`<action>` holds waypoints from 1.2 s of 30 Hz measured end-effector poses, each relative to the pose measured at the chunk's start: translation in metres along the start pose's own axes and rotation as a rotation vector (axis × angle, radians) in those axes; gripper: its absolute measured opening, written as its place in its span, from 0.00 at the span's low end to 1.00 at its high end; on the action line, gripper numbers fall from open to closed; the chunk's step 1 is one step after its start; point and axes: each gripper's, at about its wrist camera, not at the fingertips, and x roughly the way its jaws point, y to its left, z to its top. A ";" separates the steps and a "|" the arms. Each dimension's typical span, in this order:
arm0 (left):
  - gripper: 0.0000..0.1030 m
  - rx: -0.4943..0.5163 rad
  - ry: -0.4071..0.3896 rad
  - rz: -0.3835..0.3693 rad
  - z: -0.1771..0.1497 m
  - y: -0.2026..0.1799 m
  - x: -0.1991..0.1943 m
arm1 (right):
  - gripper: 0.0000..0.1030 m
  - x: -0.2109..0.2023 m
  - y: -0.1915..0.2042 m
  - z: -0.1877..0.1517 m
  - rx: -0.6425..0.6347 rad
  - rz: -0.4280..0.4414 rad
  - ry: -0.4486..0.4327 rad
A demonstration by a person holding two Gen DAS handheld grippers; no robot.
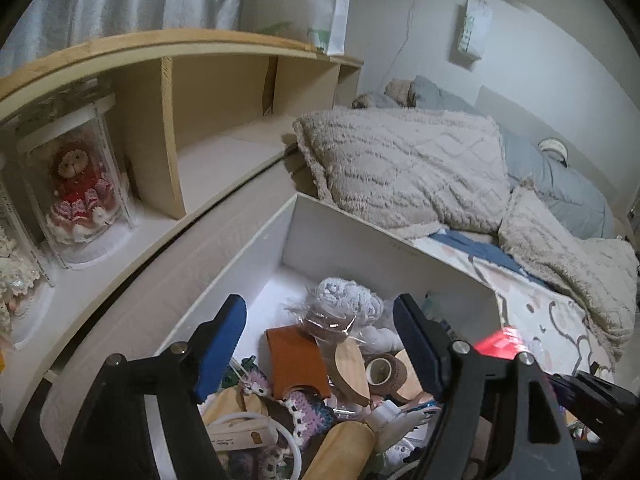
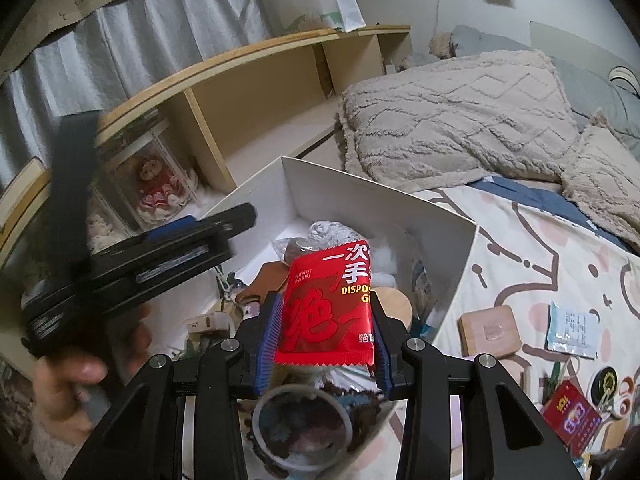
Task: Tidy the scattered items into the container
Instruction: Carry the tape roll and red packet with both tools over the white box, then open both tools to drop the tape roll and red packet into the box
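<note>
in the right wrist view a red glove packet (image 2: 326, 308) is clamped between the narrow jaws of the right gripper (image 2: 324, 332), above the white box (image 2: 440, 216). the left gripper (image 2: 192, 240) is seen there from its side, held by a hand (image 2: 76, 384). only the left wrist view shows the left gripper (image 1: 320, 344) with its jaws wide and nothing between them, over the box (image 1: 360, 224) with a yarn ball (image 1: 348, 296) and a brown pouch (image 1: 296, 360). a wooden block (image 2: 490, 330) and a small sachet (image 2: 574, 330) on the printed sheet (image 2: 560, 248) are seen only from the right.
</note>
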 end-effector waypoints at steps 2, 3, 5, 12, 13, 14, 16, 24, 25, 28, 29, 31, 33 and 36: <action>0.75 -0.003 -0.023 0.002 0.000 0.003 -0.009 | 0.40 0.010 0.000 0.005 0.001 -0.006 0.016; 0.75 -0.005 -0.036 0.001 0.001 0.005 -0.014 | 0.40 0.015 0.000 0.007 0.000 -0.009 0.025; 0.77 -0.008 -0.058 -0.002 0.001 0.008 -0.023 | 0.40 0.026 0.000 0.011 -0.002 -0.019 0.046; 0.78 -0.009 -0.110 -0.021 0.004 0.014 -0.043 | 0.40 0.056 0.001 0.021 0.005 -0.048 0.099; 0.78 -0.010 -0.113 -0.025 0.004 0.014 -0.044 | 0.40 0.060 0.000 0.023 0.006 -0.057 0.104; 0.78 -0.012 -0.114 -0.027 0.004 0.014 -0.045 | 0.40 0.064 -0.001 0.025 0.007 -0.067 0.109; 0.78 -0.016 -0.114 -0.030 0.004 0.015 -0.045 | 0.40 0.070 -0.004 0.029 0.012 -0.077 0.117; 0.81 -0.016 -0.098 -0.026 -0.003 0.018 -0.040 | 0.40 0.093 -0.016 0.042 0.047 -0.095 0.173; 0.81 -0.017 -0.095 -0.026 -0.004 0.019 -0.038 | 0.40 0.095 -0.019 0.041 0.059 -0.095 0.181; 0.82 -0.023 -0.091 -0.024 -0.006 0.021 -0.036 | 0.49 0.100 -0.023 0.040 0.074 -0.091 0.199; 0.85 -0.025 -0.090 -0.025 -0.006 0.022 -0.036 | 0.52 0.100 -0.024 0.039 0.072 -0.097 0.197; 0.90 -0.030 -0.092 -0.025 -0.006 0.023 -0.036 | 0.64 0.099 -0.025 0.038 0.067 -0.109 0.186; 0.91 -0.032 -0.098 -0.022 -0.006 0.023 -0.038 | 0.64 0.098 -0.028 0.038 0.075 -0.116 0.180; 0.91 -0.032 -0.104 -0.024 -0.006 0.024 -0.040 | 0.64 0.096 -0.030 0.039 0.088 -0.093 0.170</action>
